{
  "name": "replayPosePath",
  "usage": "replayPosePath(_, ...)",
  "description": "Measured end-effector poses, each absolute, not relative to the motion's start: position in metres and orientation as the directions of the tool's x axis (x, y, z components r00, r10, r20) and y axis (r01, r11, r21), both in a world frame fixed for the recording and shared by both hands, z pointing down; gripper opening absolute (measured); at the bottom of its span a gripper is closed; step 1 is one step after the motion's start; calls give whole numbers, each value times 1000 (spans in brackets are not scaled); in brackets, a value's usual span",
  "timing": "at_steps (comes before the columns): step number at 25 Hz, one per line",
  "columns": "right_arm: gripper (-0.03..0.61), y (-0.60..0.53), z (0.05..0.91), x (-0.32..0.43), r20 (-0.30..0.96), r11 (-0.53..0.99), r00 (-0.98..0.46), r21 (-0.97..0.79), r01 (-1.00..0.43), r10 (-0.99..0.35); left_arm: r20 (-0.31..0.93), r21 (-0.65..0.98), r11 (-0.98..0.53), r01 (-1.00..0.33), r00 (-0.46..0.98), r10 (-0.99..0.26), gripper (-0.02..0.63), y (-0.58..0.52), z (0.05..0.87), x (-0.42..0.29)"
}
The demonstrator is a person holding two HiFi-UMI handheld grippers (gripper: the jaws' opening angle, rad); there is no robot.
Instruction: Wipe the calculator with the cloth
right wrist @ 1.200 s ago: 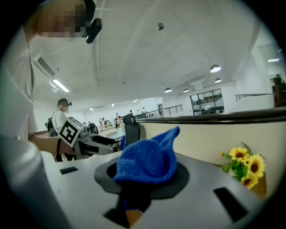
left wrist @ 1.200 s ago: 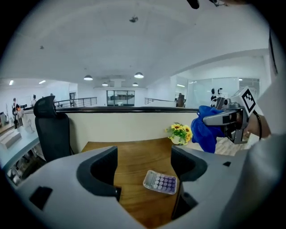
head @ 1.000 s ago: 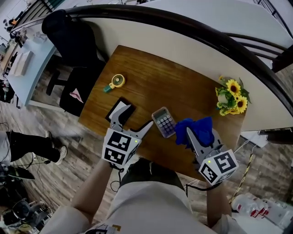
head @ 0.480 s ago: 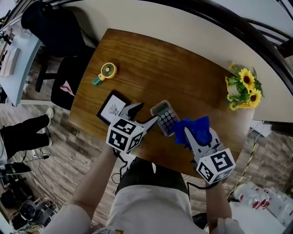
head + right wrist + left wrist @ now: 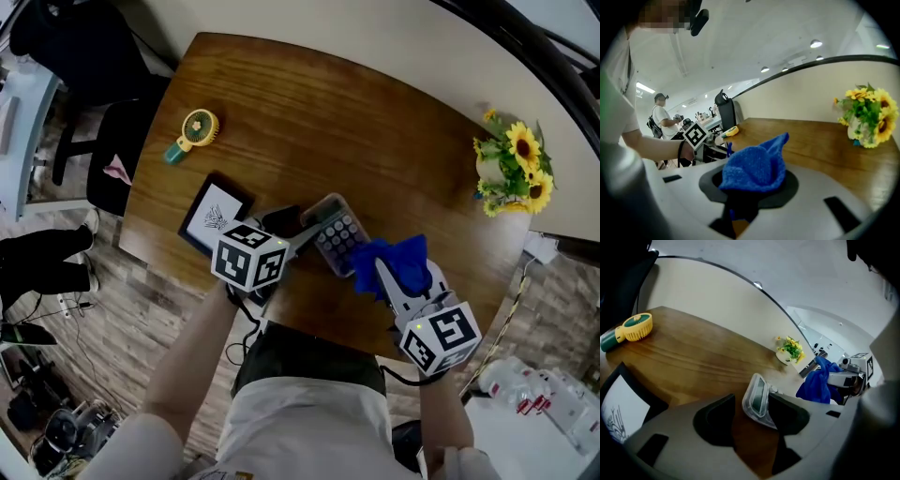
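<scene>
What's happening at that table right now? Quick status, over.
Left gripper closing around calculator, not clamped yet. Right gripper shut on blue cloth, right beside the calculator. Nothing between cloth and calculator.

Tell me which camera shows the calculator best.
The head view: the calculator is seen from above, keys and display visible. The left gripper view shows one end foreshortened between the closing left tongs. In the right gripper view I can't make it out.
</scene>
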State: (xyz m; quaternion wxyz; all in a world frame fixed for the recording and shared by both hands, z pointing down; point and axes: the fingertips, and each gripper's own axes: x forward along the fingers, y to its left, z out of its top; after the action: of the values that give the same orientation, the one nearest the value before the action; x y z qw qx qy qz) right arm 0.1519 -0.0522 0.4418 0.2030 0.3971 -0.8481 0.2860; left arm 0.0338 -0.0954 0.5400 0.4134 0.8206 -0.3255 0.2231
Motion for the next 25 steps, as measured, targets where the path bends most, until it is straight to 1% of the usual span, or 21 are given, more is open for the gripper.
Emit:
replayPosePath(2, 107, -52, 447, 154, 578, 512, -595, -325, -795, -558, 625, 559, -443, -701, 707, -331, 172, -94, 545, 36)
replayPosePath(7, 107, -53, 455, 158, 582, 491, -581, -327, -808, -568, 617, 564, -457, -688, 719, -321, 121, -101, 546, 40)
replayPosePath(12, 107, -51, 461, 158, 588, 485, -578, -331, -810, -565, 620, 549, -473, -689, 715, -321, 109, -100, 547, 41)
replayPosePath(19, 107, -61, 466, 157, 583, 476, -574, -332, -814, -575, 607, 566, -448, -692, 718, -341, 98, -98, 546, 39)
replayPosePath(25, 107, -99, 466, 129, 546, 518, -596, -311, -797, -589, 601, 565, -447, -694, 717, -354, 95, -97, 545, 37)
